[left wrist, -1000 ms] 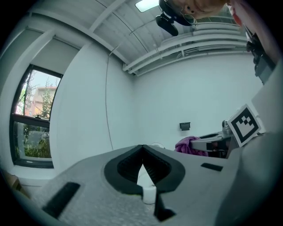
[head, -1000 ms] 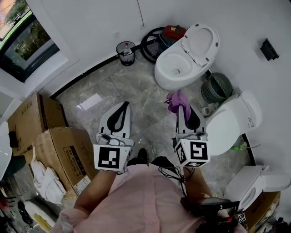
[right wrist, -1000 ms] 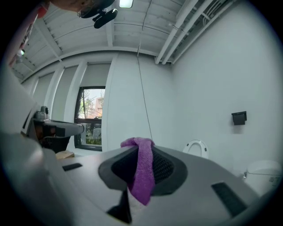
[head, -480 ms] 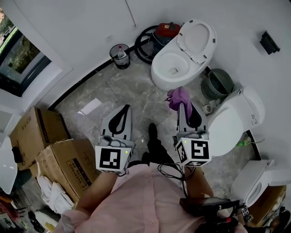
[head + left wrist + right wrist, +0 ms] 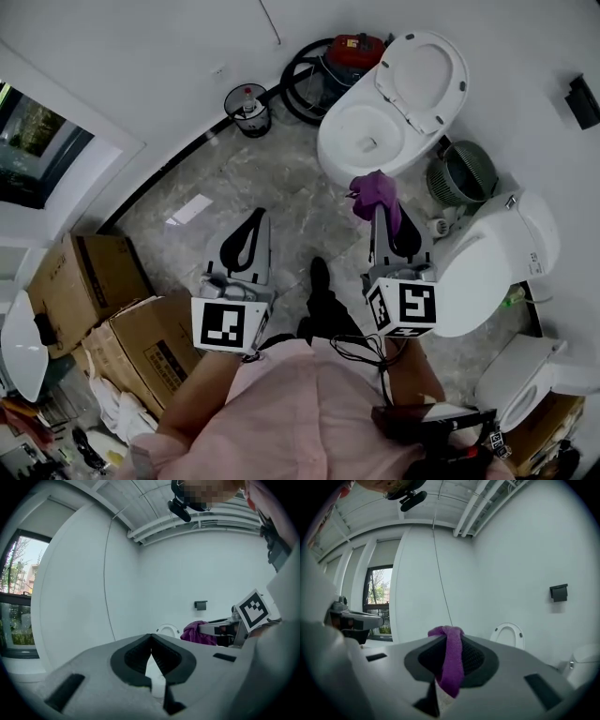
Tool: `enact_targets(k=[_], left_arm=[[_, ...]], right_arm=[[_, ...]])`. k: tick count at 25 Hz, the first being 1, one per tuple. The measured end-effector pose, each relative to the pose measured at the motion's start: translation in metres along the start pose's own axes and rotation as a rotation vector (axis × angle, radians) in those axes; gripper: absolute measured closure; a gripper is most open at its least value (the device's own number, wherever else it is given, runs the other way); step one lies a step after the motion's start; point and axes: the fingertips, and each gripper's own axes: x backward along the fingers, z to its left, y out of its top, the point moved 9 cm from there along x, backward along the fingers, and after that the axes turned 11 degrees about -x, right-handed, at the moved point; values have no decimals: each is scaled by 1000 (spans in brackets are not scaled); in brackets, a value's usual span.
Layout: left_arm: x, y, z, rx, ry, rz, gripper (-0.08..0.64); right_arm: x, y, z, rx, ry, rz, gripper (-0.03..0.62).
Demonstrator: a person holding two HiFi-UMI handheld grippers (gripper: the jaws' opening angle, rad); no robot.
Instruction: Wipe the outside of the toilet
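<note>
The person holds both grippers out ahead of the chest, side by side and apart, both pointing forward. The left gripper (image 5: 259, 214) has its jaws pressed together with nothing between them. The right gripper (image 5: 382, 214) has its jaws clamped on a purple cloth (image 5: 374, 190), which bunches out past the tips. Each gripper's marker cube sits at its rear end, nearest the body.

No text, brand or number is legible. Dark print on the cardboard box (image 5: 150, 347) is too small to read; so is the small label (image 5: 535, 266) on the closed toilet (image 5: 487, 272).
</note>
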Motion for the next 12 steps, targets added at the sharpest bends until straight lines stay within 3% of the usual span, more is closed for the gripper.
enact_targets(k=[12], left_arm=[[-95,10,38,-20,31,17,552]], right_arm=[[-108,35,-27,-17,66,-29,526]])
